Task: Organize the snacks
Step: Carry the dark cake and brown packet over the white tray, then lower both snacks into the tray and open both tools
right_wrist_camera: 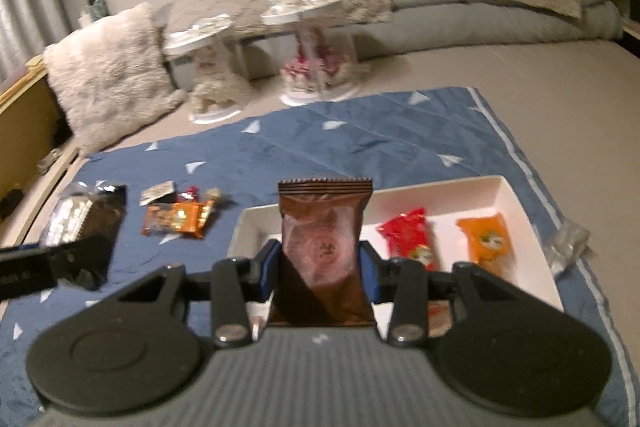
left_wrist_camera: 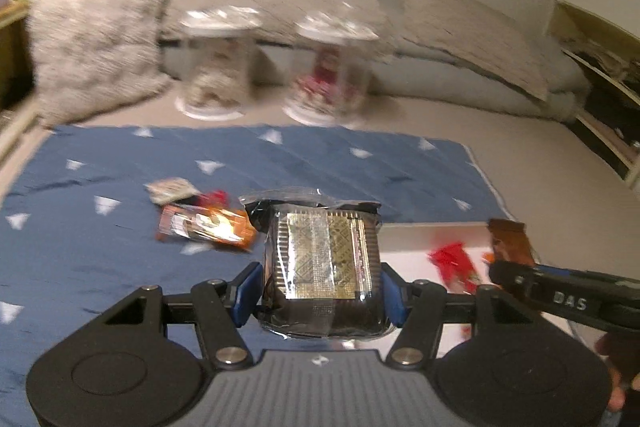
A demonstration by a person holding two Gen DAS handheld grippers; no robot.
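Over the white tray, right gripper is clamped on a brown snack packet; left of the tray, left gripper squeezes a dark biscuit pack above the blue cloth.

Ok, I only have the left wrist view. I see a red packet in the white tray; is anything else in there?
Observer: Yes, an orange packet lies in the white tray, right of the red packet and apart from it.
Operator: What are the right tongs carrying? I see only a brown corner.
Observer: The right tongs grip a brown packet upright; a round pink snack shows through it.
Operator: Anything beside the tray?
Observer: A crumpled clear wrapper lies on the blue cloth by the tray's right side.
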